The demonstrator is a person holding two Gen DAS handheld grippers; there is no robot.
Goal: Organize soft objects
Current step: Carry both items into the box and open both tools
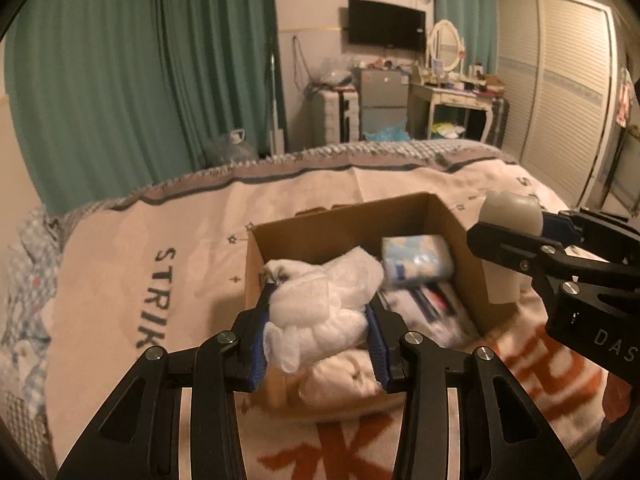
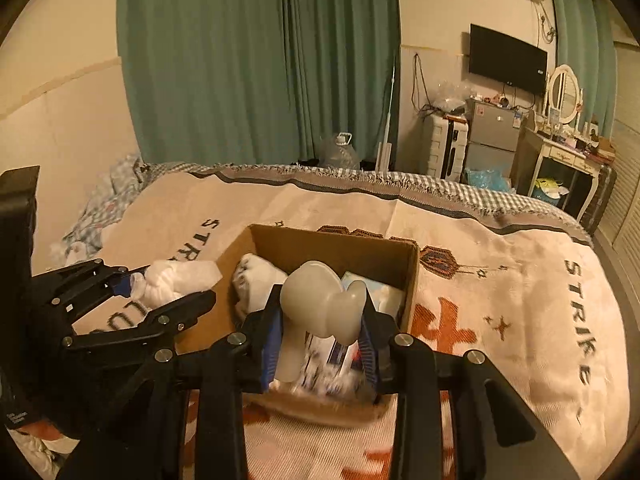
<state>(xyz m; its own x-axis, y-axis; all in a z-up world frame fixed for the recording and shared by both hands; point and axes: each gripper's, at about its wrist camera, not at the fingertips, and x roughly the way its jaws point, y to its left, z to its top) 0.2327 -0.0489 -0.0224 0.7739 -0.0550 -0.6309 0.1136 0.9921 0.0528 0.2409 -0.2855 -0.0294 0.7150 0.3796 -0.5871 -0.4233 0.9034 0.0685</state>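
An open cardboard box (image 1: 344,216) (image 2: 408,280) stands on the bed. In it lie a rolled white cloth (image 2: 256,276), a blue-and-white tissue pack (image 1: 416,258) and other packets. My left gripper (image 1: 318,320) (image 2: 168,292) is shut on a bunched white cloth (image 1: 324,300) (image 2: 176,280), held above the box's near-left edge. My right gripper (image 2: 322,320) (image 1: 508,232) is shut on a pale rubbery bone-shaped toy (image 2: 320,308) (image 1: 510,216), held over the box's right side.
A beige blanket with "STRIKE" lettering and orange print (image 2: 520,280) covers the bed. Green curtains (image 2: 256,60), a water jug (image 2: 340,152), a suitcase and small fridge (image 2: 490,136), and a dressing table (image 1: 448,92) stand beyond the far bed edge.
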